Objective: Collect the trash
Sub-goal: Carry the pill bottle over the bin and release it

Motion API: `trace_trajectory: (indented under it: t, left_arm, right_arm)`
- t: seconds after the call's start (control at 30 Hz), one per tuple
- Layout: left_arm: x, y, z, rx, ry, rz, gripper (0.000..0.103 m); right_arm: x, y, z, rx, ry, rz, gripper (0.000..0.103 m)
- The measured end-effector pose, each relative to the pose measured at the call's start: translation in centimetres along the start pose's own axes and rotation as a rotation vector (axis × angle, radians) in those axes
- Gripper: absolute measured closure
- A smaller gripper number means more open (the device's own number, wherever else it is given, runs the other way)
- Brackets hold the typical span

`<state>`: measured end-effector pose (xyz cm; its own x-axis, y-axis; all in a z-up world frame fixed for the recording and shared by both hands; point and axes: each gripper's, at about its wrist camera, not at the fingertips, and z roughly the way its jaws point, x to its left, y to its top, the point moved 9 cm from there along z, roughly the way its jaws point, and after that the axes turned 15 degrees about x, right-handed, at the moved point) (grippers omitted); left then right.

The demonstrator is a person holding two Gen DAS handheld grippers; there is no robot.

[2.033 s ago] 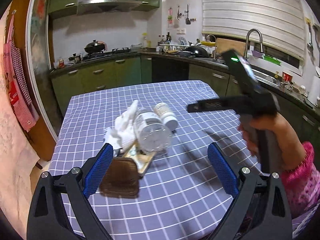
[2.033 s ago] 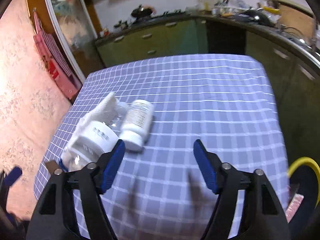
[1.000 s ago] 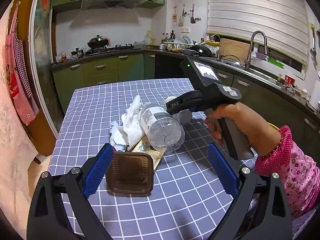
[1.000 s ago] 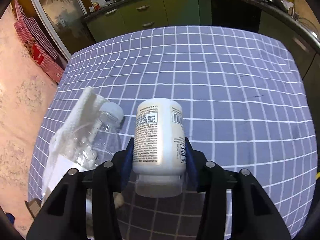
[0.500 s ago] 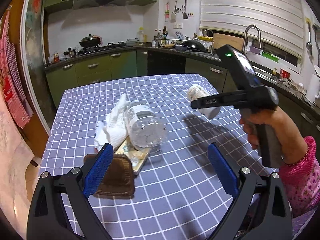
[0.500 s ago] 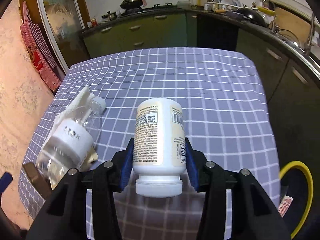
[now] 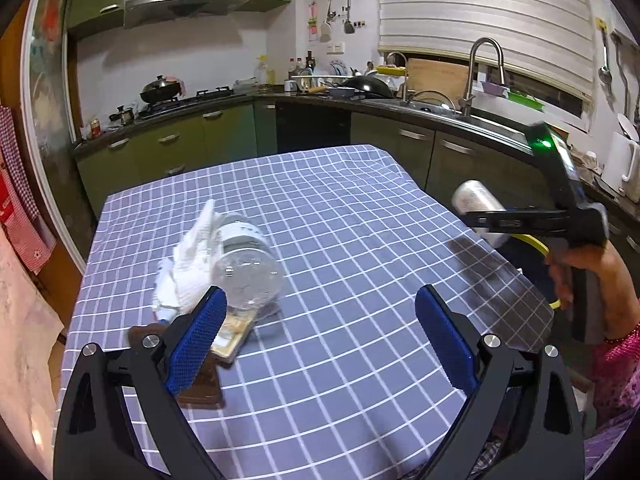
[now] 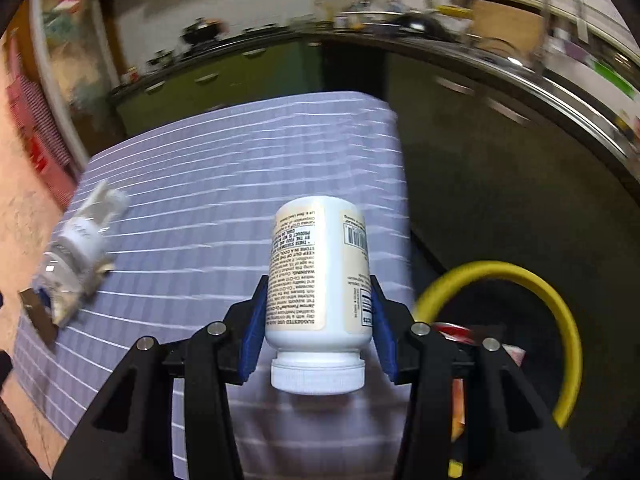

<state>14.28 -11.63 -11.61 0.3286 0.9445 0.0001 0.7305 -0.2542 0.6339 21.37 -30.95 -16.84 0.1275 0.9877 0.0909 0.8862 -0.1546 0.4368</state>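
My right gripper (image 8: 318, 320) is shut on a white pill bottle (image 8: 318, 276), cap toward the camera, held above the table's right edge. In the left wrist view the same pill bottle (image 7: 476, 200) hangs in the right gripper (image 7: 486, 220) at the right, beside a yellow-rimmed bin (image 7: 532, 242). The yellow-rimmed bin (image 8: 520, 280) lies just right of the bottle, with wrappers inside. My left gripper (image 7: 318, 338) is open over the checked tablecloth (image 7: 340, 240). A clear plastic bottle (image 7: 246, 266), a white crumpled cloth (image 7: 188, 264), a flat packet (image 7: 232, 332) and a brown tray (image 7: 200, 384) lie by its left finger.
Green kitchen cabinets (image 7: 180, 144) and a dark counter with a sink tap (image 7: 482, 72) run behind and right of the table. A person's hand (image 7: 584, 272) in a pink sleeve holds the right gripper. A red checked cloth (image 7: 20, 200) hangs at the left.
The right gripper has carried the pill bottle off the table to the right, up to the yellow-rimmed bin. The left gripper shifted slightly, staying open near the clear bottle.
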Motion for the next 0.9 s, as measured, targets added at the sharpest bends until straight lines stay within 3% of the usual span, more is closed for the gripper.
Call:
trace_trajectory:
  t: [0.17,0.4,0.47,0.57,0.9]
  left_arm:
    - [-1.9,0.1,0.9,0.02,-0.021,0.025,0.009]
    - [-2.9,0.1,1.7,0.039,-0.018,0.04,0.009]
    - [-2.9,0.1,1.9,0.041,-0.015,0.041,0.009]
    - [-2.8,0.2,1.9,0.044,-0.006,0.042,0.009]
    - [1.7,0.9,1.2,0.039,0.078,-0.044,0.009]
  right_arm:
    - [-8.1,-2.3,1.0,0.043,-0.073,0.135,0.058]
    - [-13.9,-4.7,3.2,0.097,-0.11,0.242,0.058]
    - [-14.5,-4.9,3.8,0.11,-0.114,0.256,0.058]
    - [-15.5,-5.2,3.7,0.087,-0.117,0.299,0.047]
    - [-12.5,-4.9,1.7,0.014,-0.075,0.249,0.046]
